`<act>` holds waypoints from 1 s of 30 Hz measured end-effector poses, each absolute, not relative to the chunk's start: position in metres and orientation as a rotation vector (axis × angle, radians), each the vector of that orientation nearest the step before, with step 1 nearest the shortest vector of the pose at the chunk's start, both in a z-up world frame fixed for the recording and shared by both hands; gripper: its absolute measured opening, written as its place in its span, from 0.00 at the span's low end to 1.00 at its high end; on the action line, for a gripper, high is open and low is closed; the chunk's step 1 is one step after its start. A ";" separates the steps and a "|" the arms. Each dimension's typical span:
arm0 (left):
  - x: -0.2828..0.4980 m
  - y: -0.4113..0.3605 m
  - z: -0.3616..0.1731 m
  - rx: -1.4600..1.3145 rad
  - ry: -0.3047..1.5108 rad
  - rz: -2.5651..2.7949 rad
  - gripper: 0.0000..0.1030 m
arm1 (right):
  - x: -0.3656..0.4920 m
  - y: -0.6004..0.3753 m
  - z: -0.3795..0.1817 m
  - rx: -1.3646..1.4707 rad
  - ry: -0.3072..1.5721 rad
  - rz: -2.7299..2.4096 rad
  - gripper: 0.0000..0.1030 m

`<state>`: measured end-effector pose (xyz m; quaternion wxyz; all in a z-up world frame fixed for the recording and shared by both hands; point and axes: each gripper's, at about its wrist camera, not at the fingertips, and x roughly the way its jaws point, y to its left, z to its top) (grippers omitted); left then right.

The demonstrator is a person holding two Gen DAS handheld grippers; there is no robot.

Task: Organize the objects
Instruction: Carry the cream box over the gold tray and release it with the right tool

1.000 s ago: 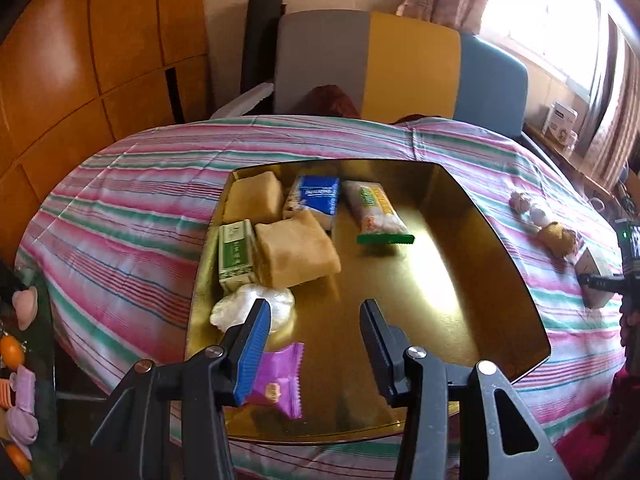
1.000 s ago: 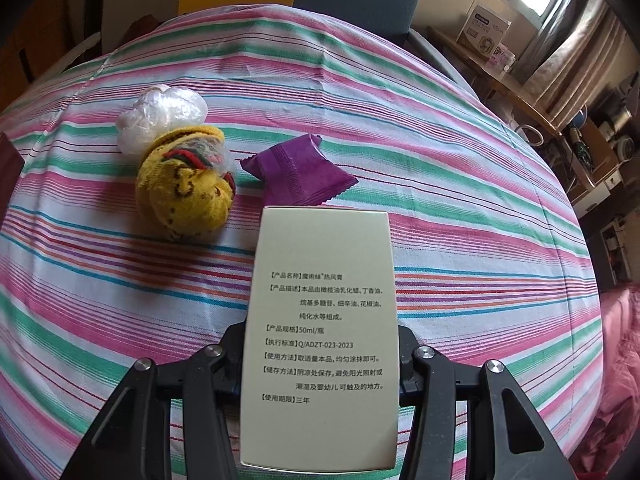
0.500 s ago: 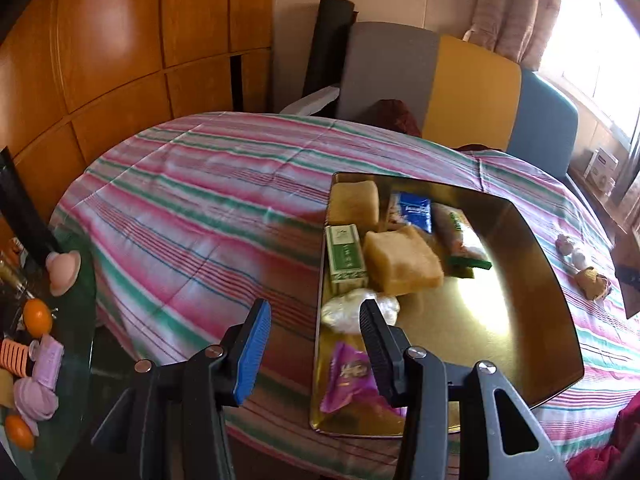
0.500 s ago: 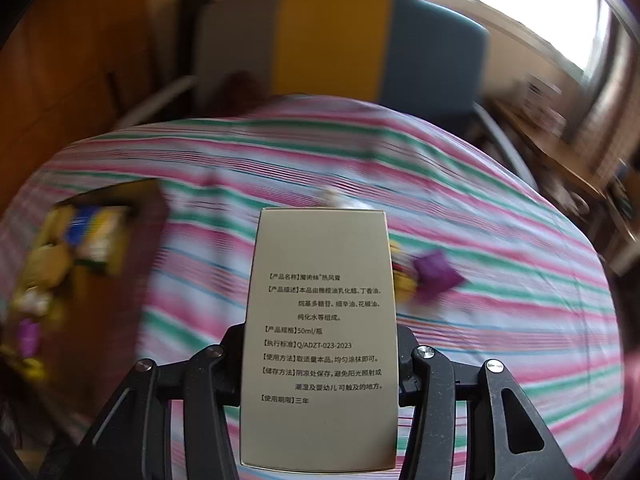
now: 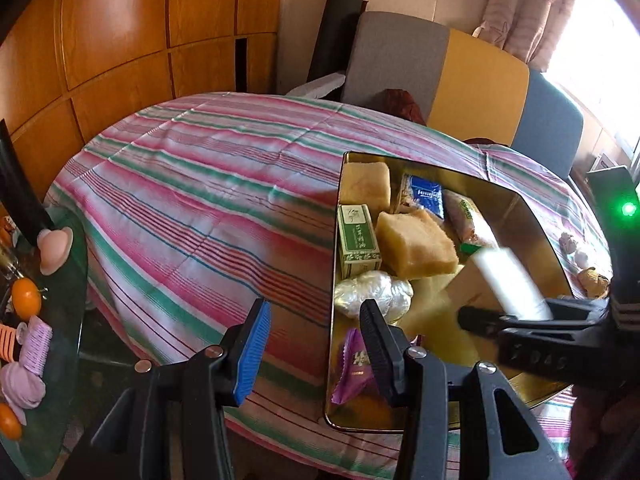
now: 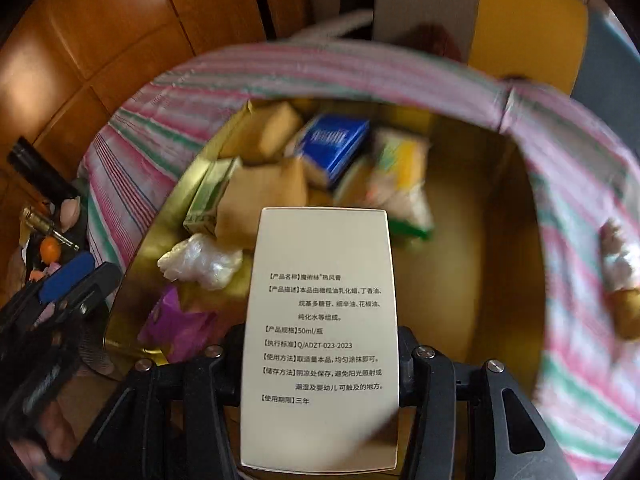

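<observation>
Over a round desk (image 5: 192,200) draped in a pink, green and white striped cloth sits a shiny gold tray (image 5: 532,216) with rounded corners and a shallow rim. The right claw (image 6: 320,354) is clamped on a tall cream cardboard box (image 6: 320,340), matte and rectangular, printed with small dark Chinese text; its flat face fills the lower middle of the right wrist view, and the box hangs above the near half of the tray. In the left wrist view the same box (image 5: 508,280) appears blurred, held over the tray's right side. The left claw (image 5: 314,334) is spread wide and holds nothing, one finger faced with a ribbed blue pad (image 5: 254,346); it hovers at the tray's left edge. Lying in the tray are a green and white carton (image 5: 357,240), two spongy yellow blocks (image 5: 416,242), a glossy blue packet (image 5: 426,198), a long snack wrapper (image 5: 466,216), a crinkled clear plastic bundle (image 5: 374,292) and a purple foil sachet (image 5: 354,364). Small wrapped items (image 5: 576,248) lie on the cloth to the right of the tray.
</observation>
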<state>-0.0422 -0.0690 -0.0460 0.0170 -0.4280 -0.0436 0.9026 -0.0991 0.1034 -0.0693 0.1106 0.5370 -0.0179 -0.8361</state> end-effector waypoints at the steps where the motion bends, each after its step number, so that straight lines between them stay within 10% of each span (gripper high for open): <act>1: -0.043 -0.070 -0.048 -1.341 -0.141 2.804 0.45 | -0.100 0.101 -0.073 1.595 -0.086 -2.436 0.52; 4: -0.044 -0.073 -0.050 -1.356 -0.152 2.808 0.45 | -0.100 0.095 -0.084 1.599 -0.240 -2.365 0.71; 17: -0.036 -0.060 -0.037 -1.279 -0.095 2.817 0.45 | -0.077 0.107 -0.084 1.445 -0.499 -2.226 0.73; 30: -0.026 -0.036 -0.012 -1.148 0.022 2.818 0.45 | -0.051 0.163 -0.035 1.317 -0.291 -2.531 0.79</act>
